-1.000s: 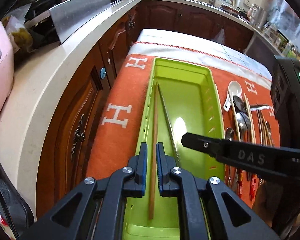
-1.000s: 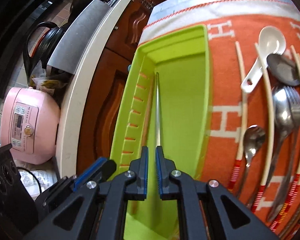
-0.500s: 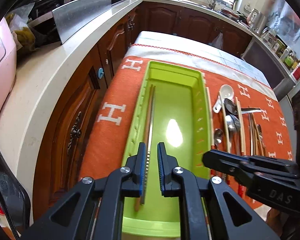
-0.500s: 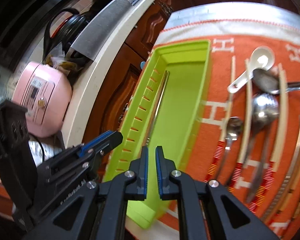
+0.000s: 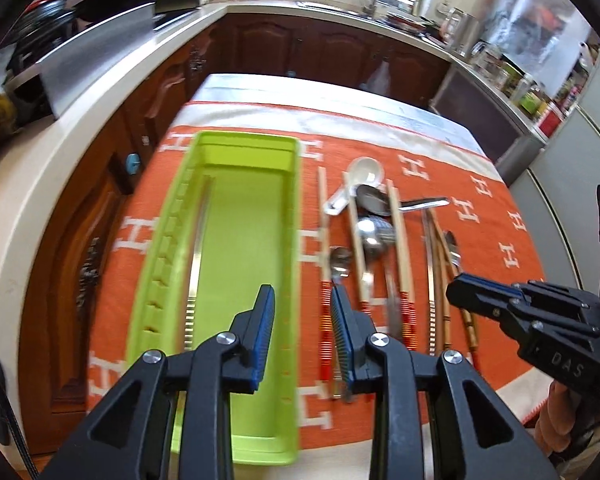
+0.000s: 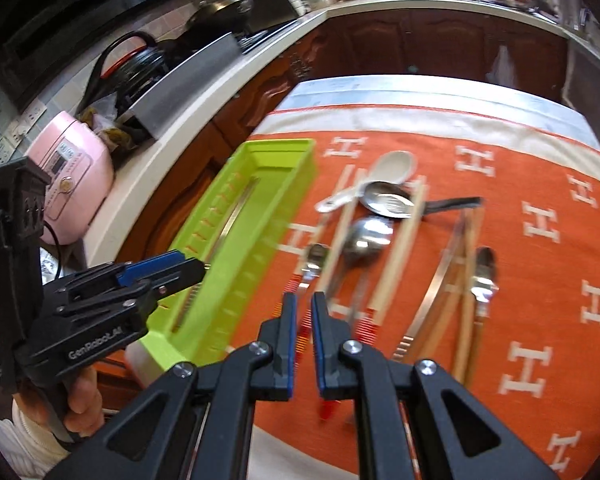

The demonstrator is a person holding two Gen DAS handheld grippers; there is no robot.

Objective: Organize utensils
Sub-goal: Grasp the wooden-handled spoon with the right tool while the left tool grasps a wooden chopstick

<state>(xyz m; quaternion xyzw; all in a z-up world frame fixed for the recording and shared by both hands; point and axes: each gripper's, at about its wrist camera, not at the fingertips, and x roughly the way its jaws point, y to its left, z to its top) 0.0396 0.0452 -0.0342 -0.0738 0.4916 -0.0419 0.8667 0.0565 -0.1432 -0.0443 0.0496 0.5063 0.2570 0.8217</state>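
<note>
A green tray (image 5: 236, 152) is laid lengthwise on the left part of an orange cloth (image 5: 476, 248) that covers the table (image 5: 340, 92). Along the tray's left wall one metal chopstick (image 5: 194, 264) is seen; whether a second, wooden stick lies beside it cannot be made out through the blur.

To the right of the tray, loose utensils are spread on the cloth. One white ceramic spoon (image 6: 392, 166) is placed farthest, its handle crossed by pale sticks. Three pale chopsticks with red-striped ends (image 5: 400, 240) can be counted, though their near ends are partly hidden by the tools. Four metal spoons are counted in the right wrist view: one dark-handled spoon (image 6: 388, 199) lying crosswise, one large spoon (image 6: 368, 236) just near of it, one small spoon (image 6: 316, 258) to the left, and one small spoon (image 6: 485, 276) at the right. Further right, a metal chopstick (image 6: 436, 284) and brown bamboo sticks (image 6: 466, 300) are bunched; their number is unclear.

The left tool (image 5: 302, 332) is shown over the tray's right wall, its jaws opening with nothing gripped. The right tool (image 6: 303, 334) is held over the striped stick ends, its jaws nearly closed and empty. A hand (image 6: 82, 398) is glimpsed at the lower left.
</note>
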